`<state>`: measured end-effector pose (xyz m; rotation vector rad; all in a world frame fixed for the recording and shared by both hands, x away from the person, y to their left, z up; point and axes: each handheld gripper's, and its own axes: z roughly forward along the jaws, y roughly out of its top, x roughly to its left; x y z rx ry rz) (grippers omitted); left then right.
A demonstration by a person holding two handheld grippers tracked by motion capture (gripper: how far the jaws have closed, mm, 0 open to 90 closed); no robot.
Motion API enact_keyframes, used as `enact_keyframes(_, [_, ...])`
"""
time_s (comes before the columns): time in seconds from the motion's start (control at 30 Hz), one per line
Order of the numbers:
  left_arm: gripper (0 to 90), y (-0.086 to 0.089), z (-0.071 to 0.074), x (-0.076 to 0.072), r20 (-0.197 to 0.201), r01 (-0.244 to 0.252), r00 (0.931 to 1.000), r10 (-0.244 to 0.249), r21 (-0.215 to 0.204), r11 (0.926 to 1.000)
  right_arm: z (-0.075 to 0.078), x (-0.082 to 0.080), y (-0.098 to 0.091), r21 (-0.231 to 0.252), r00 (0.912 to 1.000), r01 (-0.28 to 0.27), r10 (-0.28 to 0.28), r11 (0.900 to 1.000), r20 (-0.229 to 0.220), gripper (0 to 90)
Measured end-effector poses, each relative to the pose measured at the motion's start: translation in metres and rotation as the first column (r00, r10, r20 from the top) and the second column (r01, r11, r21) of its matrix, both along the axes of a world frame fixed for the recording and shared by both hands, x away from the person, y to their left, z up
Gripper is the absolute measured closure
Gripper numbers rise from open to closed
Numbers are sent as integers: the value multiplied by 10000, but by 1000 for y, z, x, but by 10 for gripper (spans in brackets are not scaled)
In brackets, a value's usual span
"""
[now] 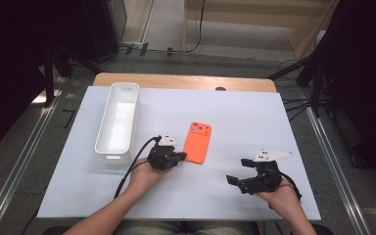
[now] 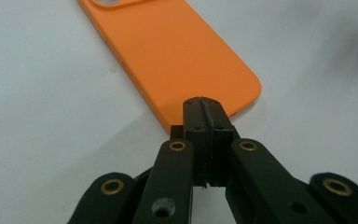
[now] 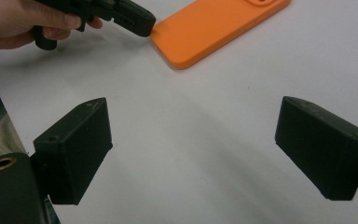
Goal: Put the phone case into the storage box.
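High view: the closed left gripper [image 1: 181,157] noses against the near-left edge of a flat orange rubbery phone case [image 1: 198,142] lying mid-table. Right gripper [image 1: 238,172] hovers wide open, well apart, over bare white tabletop [image 1: 245,117]. A long white plastic bin [image 1: 118,122] sits far left.

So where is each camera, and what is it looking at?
High view: above the person's side, looking forward and down on the white table, white bin and both forearms.
Left gripper view: rides the left tongs, shut, tips at the orange phone case.
Right gripper view: rides the open right tongs, facing the table.
All share the phone case; the right gripper view also shows the left tongs.
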<state>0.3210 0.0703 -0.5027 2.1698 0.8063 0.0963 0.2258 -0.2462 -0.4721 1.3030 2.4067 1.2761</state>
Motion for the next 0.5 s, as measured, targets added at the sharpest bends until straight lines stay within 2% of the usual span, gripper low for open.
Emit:
enact_keyframes(0.13, [884,0,0,2,-51,20,10000,-20,-76,10000,0,0,0,23,10000,-15,15,10000,-15,96])
enact_keyframes(0.27, [827,2,1,1,-95,113,9999,-115,-181,9998,0,-1,-2,40,10000,11,-11,10000,-3,96])
enact_keyframes(0.33, [779,3,2,1,-79,277,9996,-279,-193,9994,0,-1,-2,76,10000,26,-26,10000,-24,96])
enact_keyframes(0.43, [678,6,7,0,-494,359,9980,-387,-569,9977,0,0,-3,58,10000,35,-35,10000,57,96])
enact_keyframes(0.5, [604,9,12,-2,-507,538,9970,-578,-773,9956,0,0,-3,59,10000,24,-25,10000,57,96])
